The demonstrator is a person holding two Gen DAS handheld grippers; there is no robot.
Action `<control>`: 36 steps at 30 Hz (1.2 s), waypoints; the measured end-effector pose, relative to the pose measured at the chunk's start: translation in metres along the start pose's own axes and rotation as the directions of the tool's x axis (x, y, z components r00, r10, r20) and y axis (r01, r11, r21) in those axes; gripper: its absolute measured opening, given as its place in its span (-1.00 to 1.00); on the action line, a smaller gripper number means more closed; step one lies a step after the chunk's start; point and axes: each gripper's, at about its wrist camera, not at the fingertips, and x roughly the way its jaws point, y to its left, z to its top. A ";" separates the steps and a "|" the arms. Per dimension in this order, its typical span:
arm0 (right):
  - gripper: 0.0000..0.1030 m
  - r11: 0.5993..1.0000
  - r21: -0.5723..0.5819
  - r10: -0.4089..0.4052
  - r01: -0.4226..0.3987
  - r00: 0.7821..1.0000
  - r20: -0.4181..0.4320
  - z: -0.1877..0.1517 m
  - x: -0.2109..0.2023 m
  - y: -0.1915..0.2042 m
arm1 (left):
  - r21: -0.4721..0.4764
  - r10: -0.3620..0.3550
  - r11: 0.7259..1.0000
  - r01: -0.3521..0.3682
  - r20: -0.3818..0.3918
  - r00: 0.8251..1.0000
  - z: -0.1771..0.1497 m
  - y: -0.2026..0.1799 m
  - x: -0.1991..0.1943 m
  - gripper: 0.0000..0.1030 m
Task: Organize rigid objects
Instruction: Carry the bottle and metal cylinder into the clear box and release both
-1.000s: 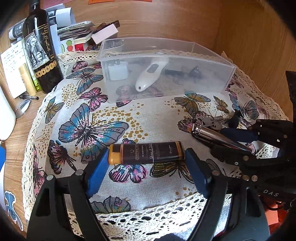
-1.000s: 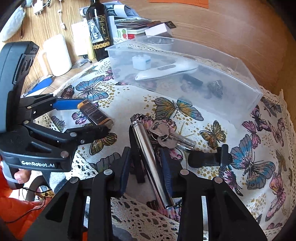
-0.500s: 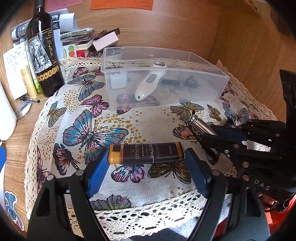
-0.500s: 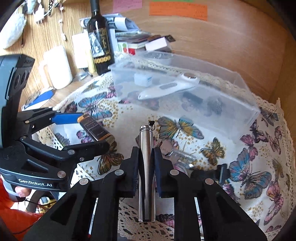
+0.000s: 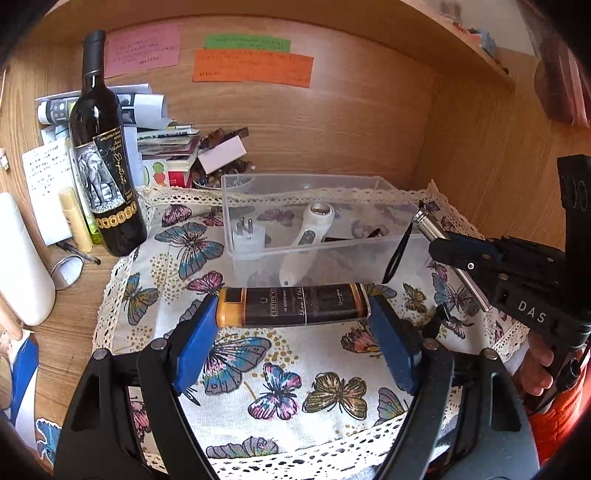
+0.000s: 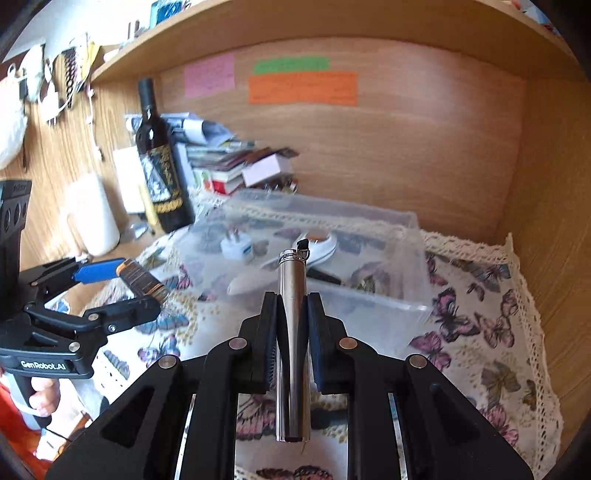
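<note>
My left gripper (image 5: 293, 325) is shut on a dark brown tube with an orange cap (image 5: 291, 305), held crosswise above the butterfly cloth (image 5: 288, 369). My right gripper (image 6: 292, 325) is shut on a silver metal cylinder (image 6: 292, 332) with a black loop at its tip, held up in front of the clear plastic bin (image 6: 369, 306). The bin (image 5: 369, 184) holds a white plug adapter (image 5: 248, 238), a white handheld device (image 5: 304, 243) and some dark small items. In the left wrist view the right gripper (image 5: 458, 251) and the cylinder (image 5: 428, 223) are at the bin's right end.
A wine bottle (image 5: 101, 158) stands at the back left beside papers, books and a white bottle (image 5: 18, 266). Wooden walls close the back and the right (image 5: 480, 147). A shelf (image 6: 295, 22) runs overhead. Coloured notes (image 5: 251, 68) hang on the back wall.
Both grippers have risen off the cloth with their objects. The silver cylinder was lifted away from the keys and now sits near the bin. The brown tube is higher too.
</note>
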 end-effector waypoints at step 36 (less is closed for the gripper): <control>-0.72 0.996 0.035 -0.084 0.087 0.995 -0.060 0.042 0.089 -0.055 | 0.082 -0.001 0.997 0.013 -0.146 0.989 0.068 -0.013 0.115 0.57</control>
